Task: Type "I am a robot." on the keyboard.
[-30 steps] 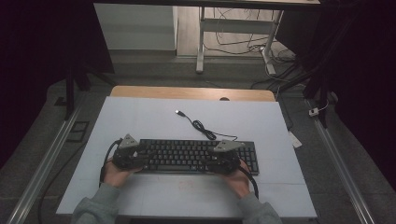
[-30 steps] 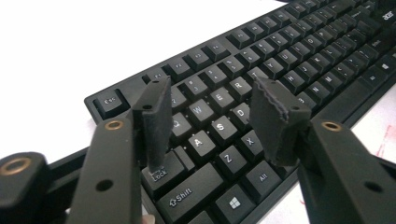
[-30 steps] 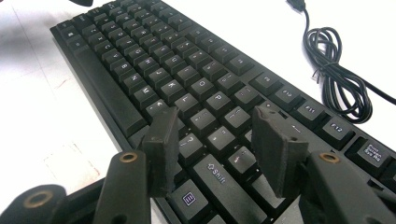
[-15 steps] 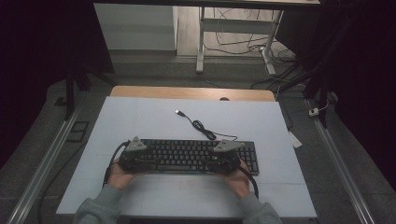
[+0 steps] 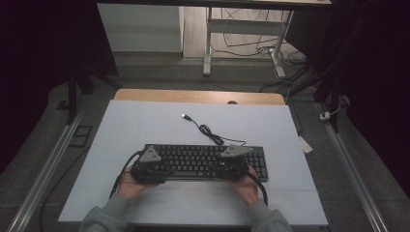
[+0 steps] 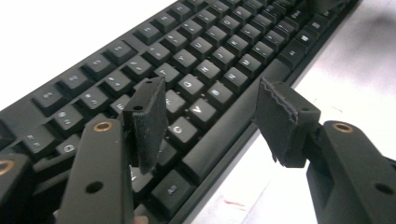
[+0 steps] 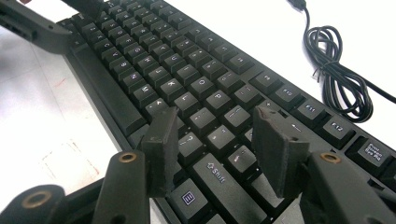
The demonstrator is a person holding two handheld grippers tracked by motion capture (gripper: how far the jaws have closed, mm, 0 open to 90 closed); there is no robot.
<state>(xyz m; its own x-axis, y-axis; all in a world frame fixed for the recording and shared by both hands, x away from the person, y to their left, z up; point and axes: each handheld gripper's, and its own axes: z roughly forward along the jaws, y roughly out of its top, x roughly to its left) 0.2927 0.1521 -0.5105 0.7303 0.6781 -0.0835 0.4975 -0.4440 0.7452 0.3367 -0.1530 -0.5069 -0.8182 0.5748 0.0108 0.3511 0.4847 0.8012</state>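
A black keyboard (image 5: pixel 205 162) lies on the white tabletop (image 5: pixel 145 125), its front edge toward the person. Its black cable (image 5: pixel 209 130) runs back in a coil to a loose USB plug (image 5: pixel 185 116). My left gripper (image 5: pixel 167 171) hovers open over the keyboard's left front part; in the left gripper view the gripper (image 6: pixel 212 116) straddles the keyboard (image 6: pixel 201 56) near the space bar, gripping nothing. My right gripper (image 5: pixel 218 171) is open over the right front part. In the right gripper view it (image 7: pixel 217 144) stands above the Shift key of the keyboard (image 7: pixel 177 70), beside the cable (image 7: pixel 336 70).
A wooden strip (image 5: pixel 193 95) edges the table's far side. Metal rails (image 5: pixel 46 164) run along both sides. Beyond the table stand desk legs (image 5: pixel 208 43) with loose floor cables (image 5: pixel 251 46). A small white tag (image 5: pixel 305 144) lies at the table's right edge.
My left gripper has slid right, from the keyboard's left end to over its keys. The right gripper and the keyboard have barely moved.
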